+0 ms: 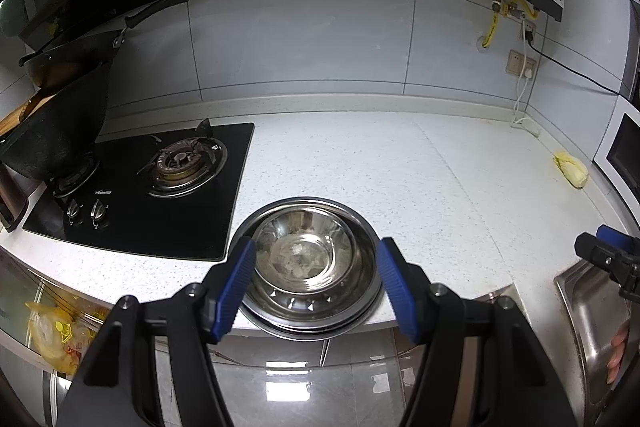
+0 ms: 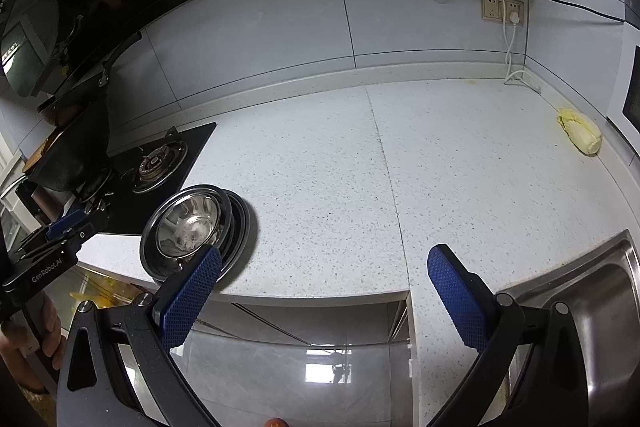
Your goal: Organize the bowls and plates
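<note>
My left gripper (image 1: 317, 267) stood wide open and empty around the nested steel bowls (image 1: 306, 259) at the counter's (image 1: 400, 167) edge, my right gripper (image 2: 324, 263) likewise open, holding nothing.

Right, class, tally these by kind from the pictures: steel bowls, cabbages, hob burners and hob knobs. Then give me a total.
Steel bowl: 1
Cabbage: 1
Hob burners: 2, one partly under a black pan
Hob knobs: 2
Total: 6
The plates stacked under the bowl are left out; their number cannot be told.
</note>
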Action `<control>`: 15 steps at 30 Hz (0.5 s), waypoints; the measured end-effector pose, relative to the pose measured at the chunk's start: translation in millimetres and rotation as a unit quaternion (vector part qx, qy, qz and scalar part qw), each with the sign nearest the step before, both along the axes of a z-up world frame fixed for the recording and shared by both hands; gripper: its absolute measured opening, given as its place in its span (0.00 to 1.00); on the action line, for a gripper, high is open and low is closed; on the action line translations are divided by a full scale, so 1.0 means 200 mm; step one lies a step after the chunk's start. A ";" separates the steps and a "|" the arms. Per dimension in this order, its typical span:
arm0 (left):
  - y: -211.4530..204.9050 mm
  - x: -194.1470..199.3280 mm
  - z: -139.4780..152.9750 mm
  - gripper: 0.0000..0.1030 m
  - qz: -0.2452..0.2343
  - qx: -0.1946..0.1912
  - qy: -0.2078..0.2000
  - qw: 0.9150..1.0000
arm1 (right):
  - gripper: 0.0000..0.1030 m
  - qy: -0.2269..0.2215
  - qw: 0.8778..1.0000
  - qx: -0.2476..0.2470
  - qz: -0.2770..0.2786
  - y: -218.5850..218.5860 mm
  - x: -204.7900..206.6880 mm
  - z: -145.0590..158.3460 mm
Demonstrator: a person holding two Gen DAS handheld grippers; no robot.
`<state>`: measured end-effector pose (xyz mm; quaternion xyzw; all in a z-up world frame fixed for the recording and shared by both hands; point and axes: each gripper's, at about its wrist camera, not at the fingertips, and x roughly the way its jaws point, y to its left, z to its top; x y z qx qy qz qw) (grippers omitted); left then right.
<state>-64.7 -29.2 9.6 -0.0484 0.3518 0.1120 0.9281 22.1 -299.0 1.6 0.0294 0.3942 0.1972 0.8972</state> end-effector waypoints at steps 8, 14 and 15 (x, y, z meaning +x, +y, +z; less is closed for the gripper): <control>0.00 -0.01 0.00 0.59 0.007 -0.002 0.001 1.000 | 0.99 0.002 1.000 -0.003 0.001 0.01 0.01 -0.01; 0.00 -0.01 0.00 0.59 0.007 -0.002 0.002 1.000 | 0.99 0.001 1.000 -0.004 0.001 0.00 0.01 -0.01; 0.00 -0.01 0.00 0.59 0.007 -0.002 0.001 1.000 | 0.99 0.002 1.000 -0.004 0.001 0.00 0.01 -0.01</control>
